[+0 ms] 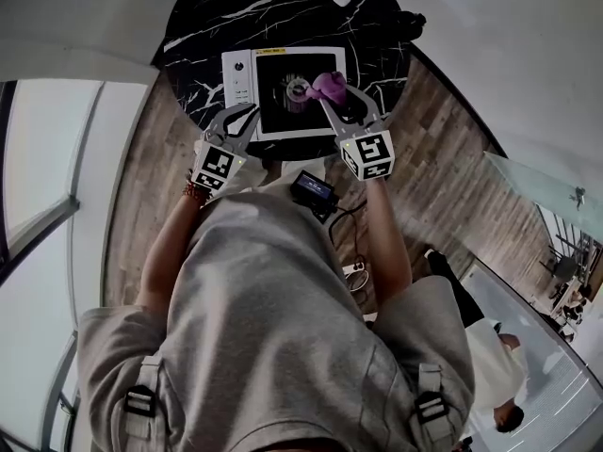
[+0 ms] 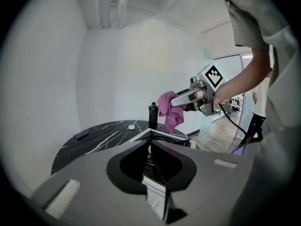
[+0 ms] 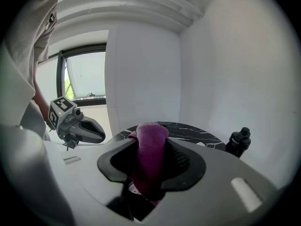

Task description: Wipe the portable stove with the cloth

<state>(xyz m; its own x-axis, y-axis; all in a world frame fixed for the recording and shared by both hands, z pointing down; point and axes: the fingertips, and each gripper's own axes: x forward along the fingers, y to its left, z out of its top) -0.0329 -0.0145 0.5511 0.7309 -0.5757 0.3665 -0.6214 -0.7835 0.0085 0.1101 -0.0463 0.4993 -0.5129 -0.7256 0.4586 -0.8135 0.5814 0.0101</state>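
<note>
On the left, your left gripper [image 1: 250, 113] has its jaws fully together with nothing between them, its tips over the near left edge of the portable stove [image 1: 239, 81], which sits at the near side of the round marble table [image 1: 217, 17]. Whether the tips touch the stove, no view settles. Over the stove's dark top, just right of the burner [image 1: 297, 92], hangs the purple cloth [image 1: 328, 85]. It is pinched by your right gripper [image 1: 335, 100], whose jaws stand about half apart, pressed on a bunched fold. The cloth looks soft, light and limp, so it should drape and drag rather than push. A grip on the bunch with a free tail below seems best. The stove looks stiff but probably light enough to slide on smooth marble, so steadying its left rim may help.
</note>
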